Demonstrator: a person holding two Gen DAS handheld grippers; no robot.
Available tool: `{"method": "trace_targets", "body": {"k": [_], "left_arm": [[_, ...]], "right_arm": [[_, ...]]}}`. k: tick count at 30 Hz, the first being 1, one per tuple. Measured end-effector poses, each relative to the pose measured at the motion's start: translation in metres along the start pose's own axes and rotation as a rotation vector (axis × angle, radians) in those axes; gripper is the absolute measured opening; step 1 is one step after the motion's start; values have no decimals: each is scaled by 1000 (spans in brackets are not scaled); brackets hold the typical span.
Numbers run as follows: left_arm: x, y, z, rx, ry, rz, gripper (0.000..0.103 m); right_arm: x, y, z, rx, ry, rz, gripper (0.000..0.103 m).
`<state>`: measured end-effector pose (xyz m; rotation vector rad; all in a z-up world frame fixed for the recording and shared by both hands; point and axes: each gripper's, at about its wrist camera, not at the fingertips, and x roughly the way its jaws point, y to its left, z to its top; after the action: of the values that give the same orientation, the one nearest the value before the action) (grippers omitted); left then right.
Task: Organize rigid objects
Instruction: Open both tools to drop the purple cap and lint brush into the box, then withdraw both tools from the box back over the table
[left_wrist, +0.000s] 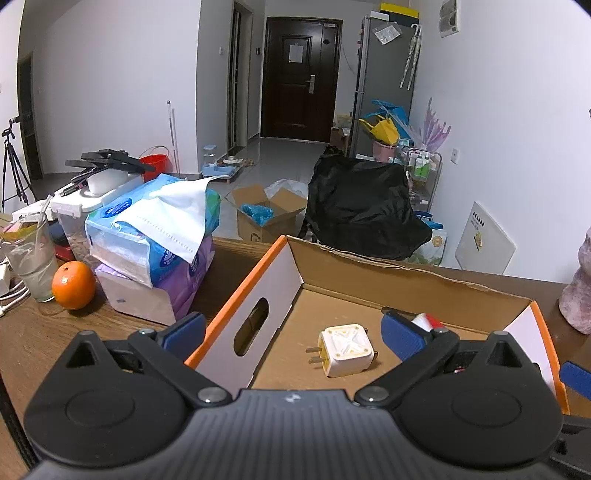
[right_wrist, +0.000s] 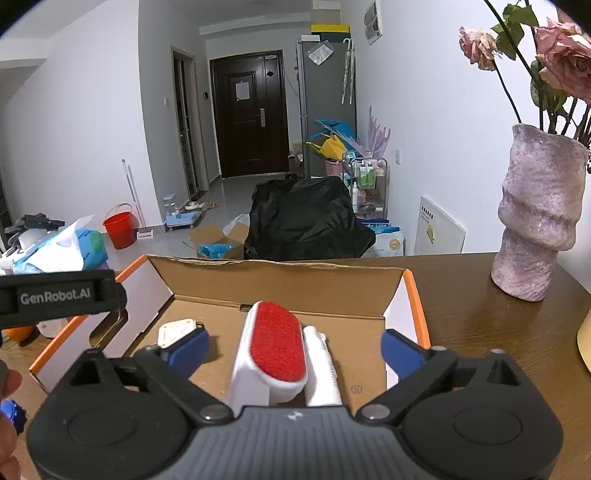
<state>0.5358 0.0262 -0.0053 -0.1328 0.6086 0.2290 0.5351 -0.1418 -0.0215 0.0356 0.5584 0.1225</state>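
Both hand-held grippers were fully spread when we looked. Our left gripper (left_wrist: 293, 332) had its blue pads wide apart and held nothing; its left pad (left_wrist: 184, 329) stood outside the orange-edged cardboard box (left_wrist: 406, 291), over the brown wooden table (left_wrist: 33, 332), and the other pad stood inside the box. Between them, on the box floor, lay the small white square plug adapter (left_wrist: 345, 350) on its side, its two metal prongs pointing left, touching neither pad

Our right gripper (right_wrist: 295, 345) was also wide open and gripped nothing. Between its pads we saw the white lint brush with a red oval fabric face (right_wrist: 275, 341), lying lengthwise in the box with the red face up, beside a white ribbed part; we could not tell if this part belonged to the brush. The pads were apart from the brush on both sides. In this view the white adapter showed just behind the left pad, near the box's left wall

Outside the box, on the table, we saw a round orange fruit (left_wrist: 74, 285) next to a drinking glass (left_wrist: 31, 258) and a pile of blue and purple tissue packs (left_wrist: 155, 243) on the left, and a mottled pink ceramic vase with dried roses (right_wrist: 537, 218) on the right, well apart from the box
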Motion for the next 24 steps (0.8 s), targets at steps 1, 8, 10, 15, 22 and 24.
{"method": "trace_targets", "body": {"k": [1, 8, 10, 15, 22, 24], "left_arm": [[0, 0, 0, 2, 1, 2, 103], [-3, -1, -1, -3, 5, 10, 103], [-5, -1, -1, 1, 0, 7, 103], [-14, -4, -3, 13, -14, 4, 103], [-28, 3, -6, 7, -35, 9, 103], [-32, 5, -8, 9, -42, 11, 103]], "right_arm": [[0, 1, 0, -4, -1, 0, 103], [-3, -1, -4, -15, 0, -5, 103], [-3, -2, -4, -16, 3, -9, 103], [-10, -4, -5, -18, -10, -6, 103], [-23, -7, -8, -26, -40, -5, 103], [-28, -8, -9, -26, -48, -4, 103]]}}
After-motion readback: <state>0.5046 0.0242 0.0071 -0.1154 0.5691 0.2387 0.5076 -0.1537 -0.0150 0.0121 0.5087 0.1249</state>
